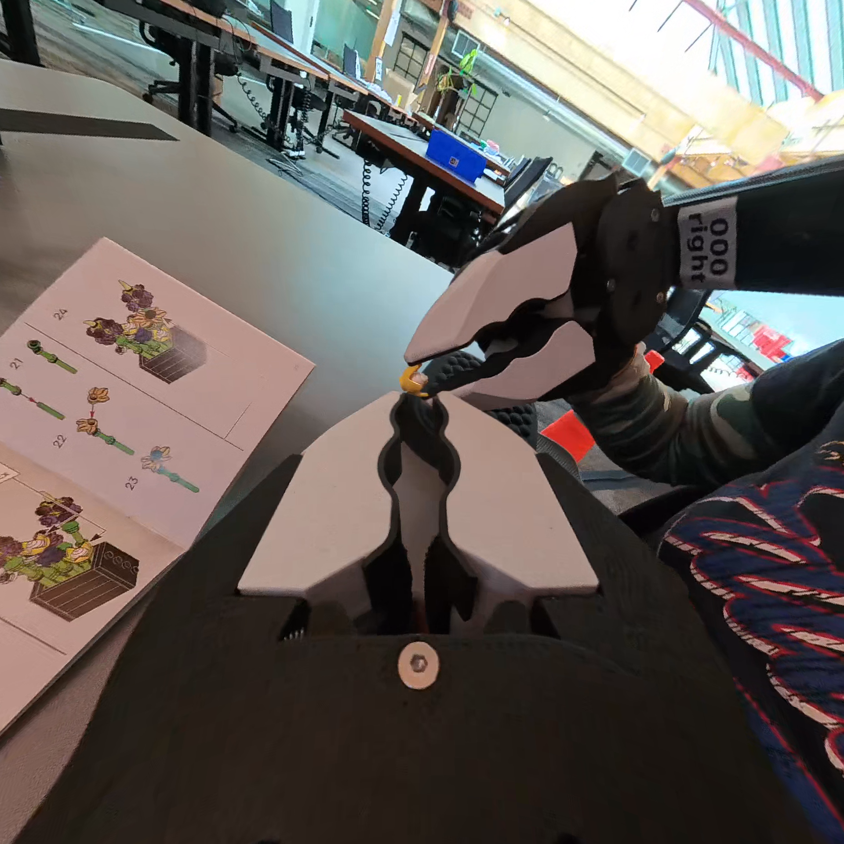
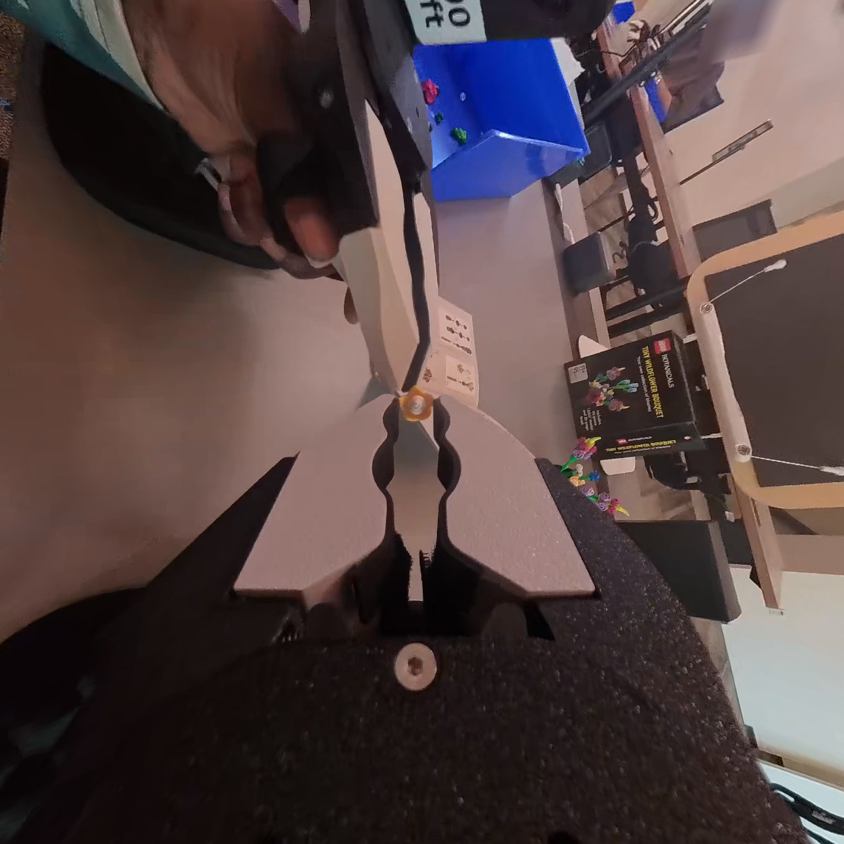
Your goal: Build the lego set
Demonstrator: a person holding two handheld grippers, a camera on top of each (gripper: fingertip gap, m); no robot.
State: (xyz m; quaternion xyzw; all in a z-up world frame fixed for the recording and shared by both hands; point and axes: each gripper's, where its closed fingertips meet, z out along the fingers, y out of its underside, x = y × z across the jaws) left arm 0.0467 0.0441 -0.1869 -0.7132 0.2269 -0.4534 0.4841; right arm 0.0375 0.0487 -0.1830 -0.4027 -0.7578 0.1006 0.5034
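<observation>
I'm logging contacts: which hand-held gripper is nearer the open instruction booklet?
Left. The left hand-held gripper is raised beside the instruction booklet, its body overlapping a page edge in view. The right hand-held gripper meets it from the far side, holding a yellow flower piece.

The left hand-held gripper (image 1: pixel 418 404) is held with its fingers drawn nearly together at the tips. The right hand-held gripper (image 1: pixel 418 372) is brought in from two o'clock, tips almost touching the left's, jaws narrowed. A hand (image 2: pixel 274 219) is wrapped around the left body.
</observation>
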